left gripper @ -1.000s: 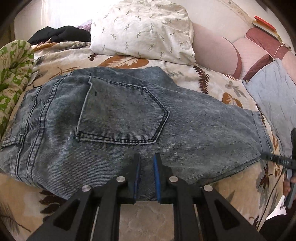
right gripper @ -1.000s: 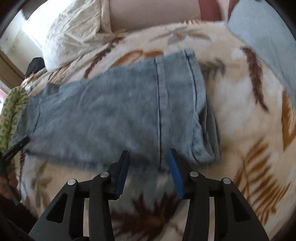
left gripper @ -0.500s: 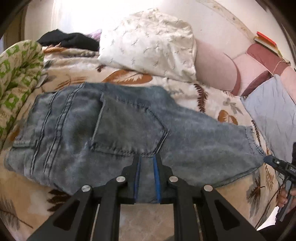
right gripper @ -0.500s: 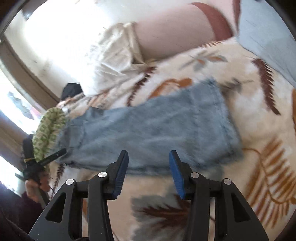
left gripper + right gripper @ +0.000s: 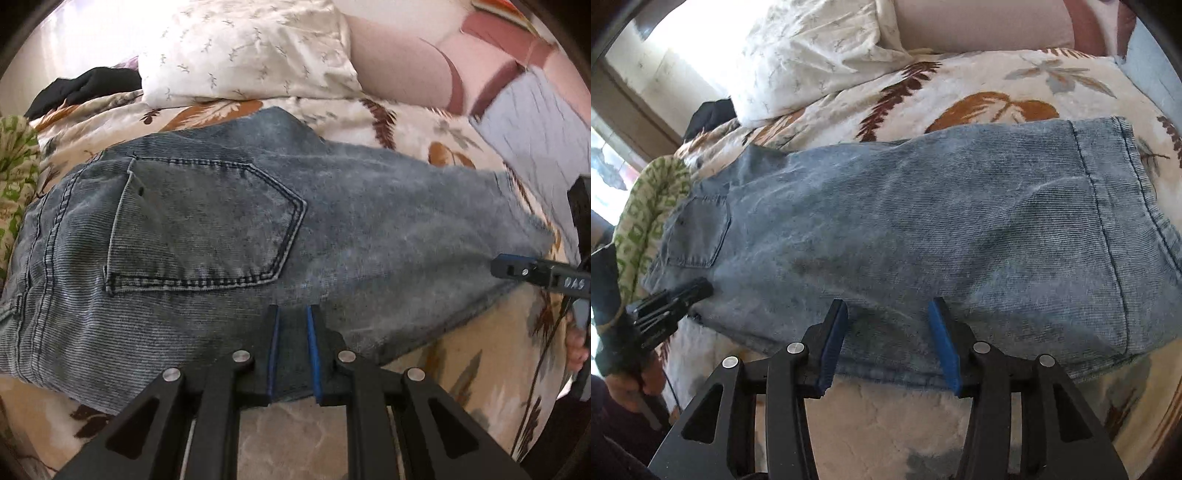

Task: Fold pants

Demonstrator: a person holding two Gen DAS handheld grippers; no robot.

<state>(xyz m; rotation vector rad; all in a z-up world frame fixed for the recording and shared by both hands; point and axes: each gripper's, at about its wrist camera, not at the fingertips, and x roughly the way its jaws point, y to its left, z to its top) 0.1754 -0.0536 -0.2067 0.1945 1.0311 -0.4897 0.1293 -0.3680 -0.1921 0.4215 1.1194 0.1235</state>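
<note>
Now, from the left wrist view: the left tongs (image 5: pixel 293 350) are clenched on the near edge of the jeans (image 5: pixel 332 229), just below the back pocket (image 5: pixel 207 225), with a strip of denim caught between the blue pads. Half a second ago the pocket sat smaller and farther off; it now fills the middle of the view, so this hand has pressed back in toward the pocket while keeping its pinch. The jeans lie flat on the leaf-print bed (image 5: pixel 443 125), already doubled leg on leg, waistband to the left of the pocket and hem far to the right of it. The right tongs (image 5: pixel 517 267) show at the edge, well right of the pocket, near the hem end.

From the right wrist view: the right tongs (image 5: pixel 890 343) are released, jaws spread wide over the near edge of the jeans (image 5: pixel 942 236), far right of the pocket (image 5: pixel 698 232) and short of the hem. Half a second ago they hung higher, clear of the cloth with the bed visible beneath; now both pads straddle the denim edge. The left tongs (image 5: pixel 690 291) sit just below the pocket, on the cloth.

My reading: one hand anchors the waist end while the other has lined up for a grasp, so closing on that edge should come next, ahead of carrying the legs over toward the pocket.
</note>
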